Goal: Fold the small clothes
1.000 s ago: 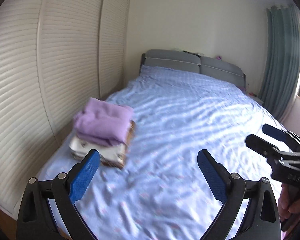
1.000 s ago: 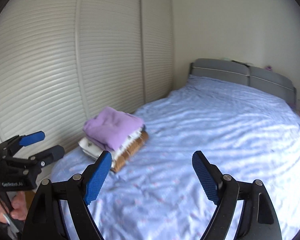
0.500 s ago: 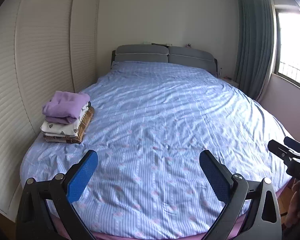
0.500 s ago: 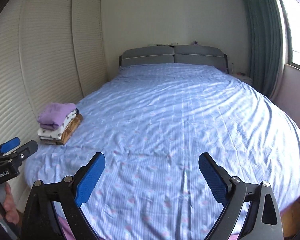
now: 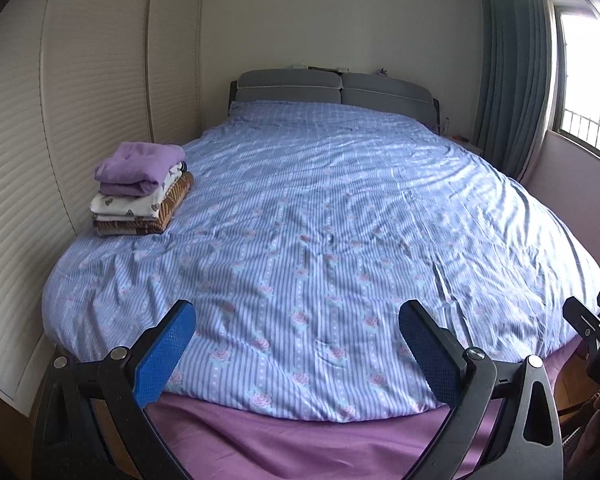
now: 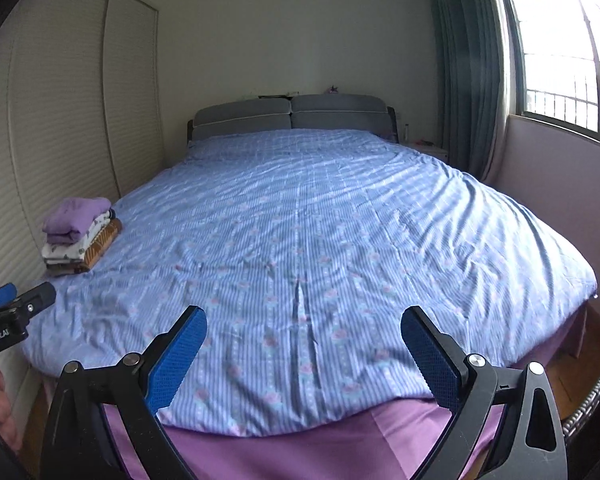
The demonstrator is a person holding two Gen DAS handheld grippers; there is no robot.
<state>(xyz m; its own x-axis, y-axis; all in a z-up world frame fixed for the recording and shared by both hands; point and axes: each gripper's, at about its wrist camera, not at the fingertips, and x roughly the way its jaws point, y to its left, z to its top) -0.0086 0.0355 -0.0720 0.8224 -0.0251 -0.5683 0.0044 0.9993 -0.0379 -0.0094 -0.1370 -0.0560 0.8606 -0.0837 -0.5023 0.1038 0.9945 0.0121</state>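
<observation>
A stack of folded small clothes [image 5: 142,190], purple on top, white patterned and brown striped below, sits at the left edge of the bed; it also shows in the right wrist view [image 6: 80,236]. My left gripper [image 5: 296,350] is open and empty, held off the foot of the bed. My right gripper [image 6: 304,354] is open and empty, also off the foot. The right gripper's tips show at the right edge of the left wrist view [image 5: 592,320]. The left gripper's tips show at the left edge of the right wrist view [image 6: 16,304].
The bed [image 5: 340,220] has a blue striped floral cover over a purple sheet [image 5: 320,444]. A louvred wardrobe [image 5: 60,120] runs along the left wall. A grey headboard [image 6: 290,116], green curtains [image 6: 468,80] and a window [image 6: 560,60] are at the far end and right.
Both grippers have pulled back from near the clothes stack to the foot of the bed and turned to face the headboard. The stack now lies far off at the left.
</observation>
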